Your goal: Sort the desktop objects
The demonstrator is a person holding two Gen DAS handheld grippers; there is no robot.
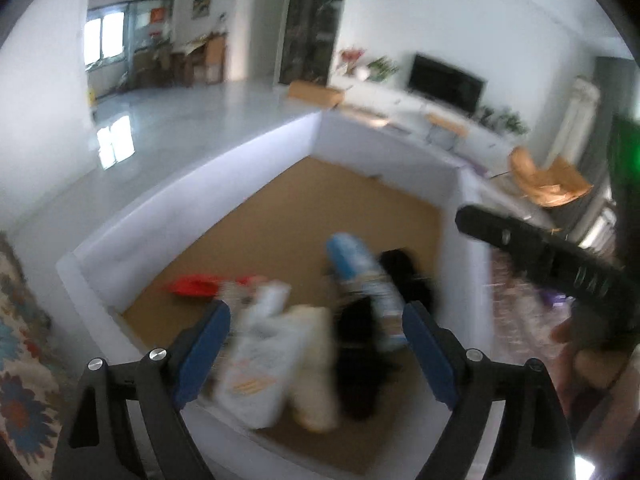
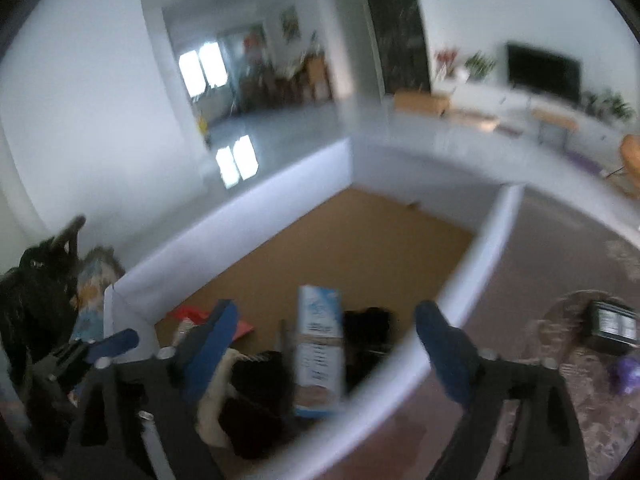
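Observation:
My left gripper point(image 1: 318, 312) hangs open over a white-walled box point(image 1: 192, 184) with a brown cardboard floor. Below its blue fingers point(image 1: 204, 352) a white printed pouch point(image 1: 256, 356) lies blurred, beside a cream item point(image 1: 316, 360) and a black item point(image 1: 360, 360); the pads touch none of them. Farther in lie a blue-and-white carton point(image 1: 360, 276) and a red item point(image 1: 196, 286). My right gripper point(image 2: 328, 312) is open too, above the box's near wall point(image 2: 480, 272). The carton point(image 2: 320, 352) sits under it, free of the pads.
The right gripper's black body point(image 1: 540, 252) reaches in from the right of the left wrist view. A patterned cloth point(image 2: 560, 248) covers the table right of the box, with a black device point(image 2: 612, 326) and a purple thing point(image 2: 626, 372) on it. A floral cloth point(image 1: 20, 360) lies to the left.

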